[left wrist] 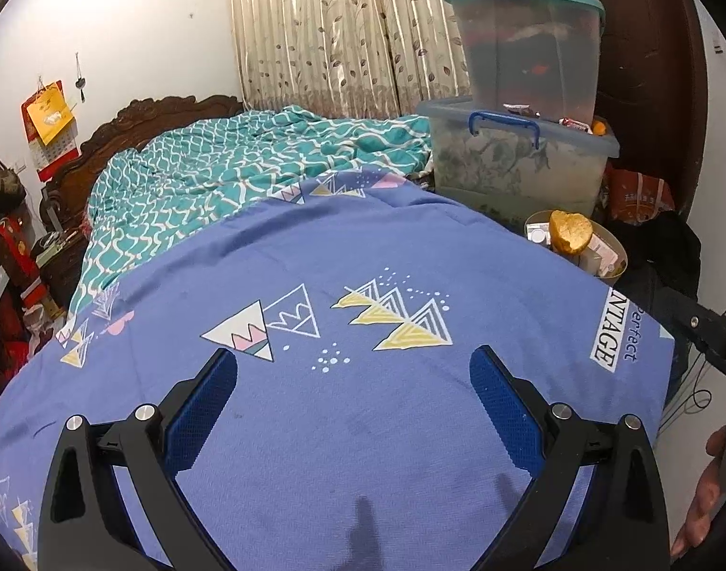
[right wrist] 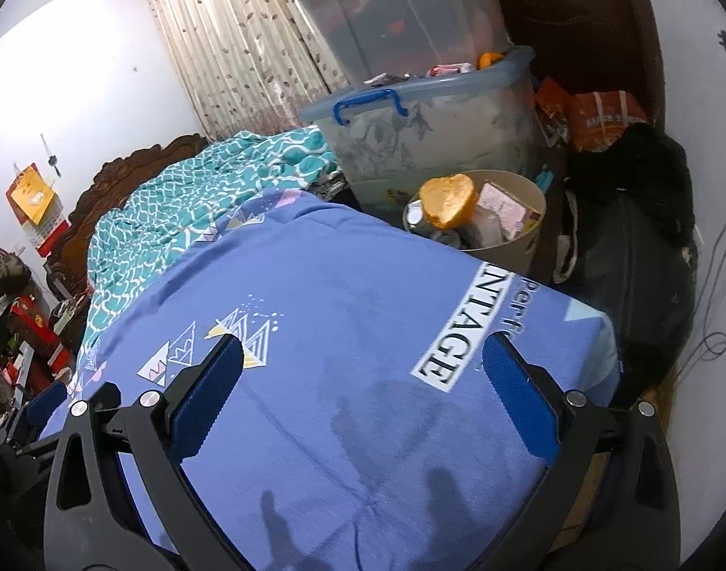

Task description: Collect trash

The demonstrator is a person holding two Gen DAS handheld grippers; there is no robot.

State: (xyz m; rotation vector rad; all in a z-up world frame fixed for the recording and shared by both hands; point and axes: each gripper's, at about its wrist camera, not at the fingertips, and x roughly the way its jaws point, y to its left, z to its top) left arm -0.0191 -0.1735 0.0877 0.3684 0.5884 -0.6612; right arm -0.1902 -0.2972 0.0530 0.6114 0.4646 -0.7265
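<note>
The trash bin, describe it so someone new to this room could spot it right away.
Start at the bed with the blue sheet. Off its far right corner, before the stacked clear storage boxes, stands the round beige trash bin. Only it is open-topped, with an orange heart-shaped piece on top.

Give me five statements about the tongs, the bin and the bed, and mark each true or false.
1. Both tongs are open and empty. True: left tongs and right tongs grip nothing.
2. The bin is empty. False: it holds a heart-shaped orange piece, a pink box and more.
3. The bin stands beside the bed, below the stacked tubs. True.
4. The blue sheet has trash on it. False: none shows on it.
5. The curtain is drawn back. False: it hangs closed.
</note>
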